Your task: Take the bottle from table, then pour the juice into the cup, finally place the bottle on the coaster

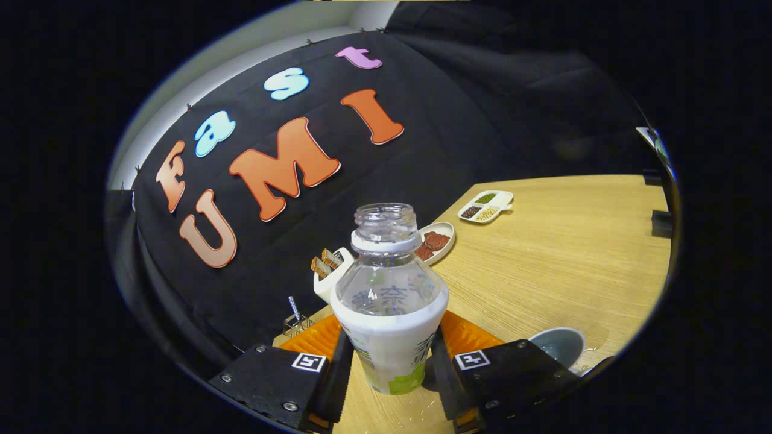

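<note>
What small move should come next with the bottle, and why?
Probably swing the bottle toward the cup beside the fingers. The gripper looks shut on the uncapped bottle, which looks lifted and tilted, so the grasp seems done and pouring comes next.

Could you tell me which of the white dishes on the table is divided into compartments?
The farthest one, the rectangular tray beyond the bottle held in the gripper; the oval plate nearer is undivided.

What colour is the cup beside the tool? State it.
Grey-blue cup, seen in the gripper view, beside the tool shut on the bottle.
</note>
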Available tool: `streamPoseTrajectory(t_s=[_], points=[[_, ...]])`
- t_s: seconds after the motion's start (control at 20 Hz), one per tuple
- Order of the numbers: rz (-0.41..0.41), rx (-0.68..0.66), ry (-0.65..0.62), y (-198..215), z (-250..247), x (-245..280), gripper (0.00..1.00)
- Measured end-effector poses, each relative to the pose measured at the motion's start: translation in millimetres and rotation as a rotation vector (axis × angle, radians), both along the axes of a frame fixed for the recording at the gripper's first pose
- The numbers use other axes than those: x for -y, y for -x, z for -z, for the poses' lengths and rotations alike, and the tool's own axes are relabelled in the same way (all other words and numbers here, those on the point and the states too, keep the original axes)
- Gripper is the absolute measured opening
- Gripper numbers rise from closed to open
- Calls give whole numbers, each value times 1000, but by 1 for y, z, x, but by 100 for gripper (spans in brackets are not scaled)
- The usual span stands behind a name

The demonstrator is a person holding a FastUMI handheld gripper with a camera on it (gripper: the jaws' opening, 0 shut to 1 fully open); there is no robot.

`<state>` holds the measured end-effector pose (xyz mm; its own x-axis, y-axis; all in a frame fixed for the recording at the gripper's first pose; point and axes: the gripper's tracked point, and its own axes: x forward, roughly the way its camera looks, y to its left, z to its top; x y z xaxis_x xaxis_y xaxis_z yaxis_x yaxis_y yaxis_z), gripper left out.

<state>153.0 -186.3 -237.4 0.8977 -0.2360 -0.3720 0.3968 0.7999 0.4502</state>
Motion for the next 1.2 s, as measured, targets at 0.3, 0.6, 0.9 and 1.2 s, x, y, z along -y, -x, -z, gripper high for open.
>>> streamPoseTrajectory(t_s=[0.3,0.6,0.9,1.2], points=[[-42,-72,227,-15,29,0,63],[-70,-135,357,-30,61,-3,64],[-91,-153,422,-35,74,-14,65],[-90,-146,452,-28,74,-20,68]])
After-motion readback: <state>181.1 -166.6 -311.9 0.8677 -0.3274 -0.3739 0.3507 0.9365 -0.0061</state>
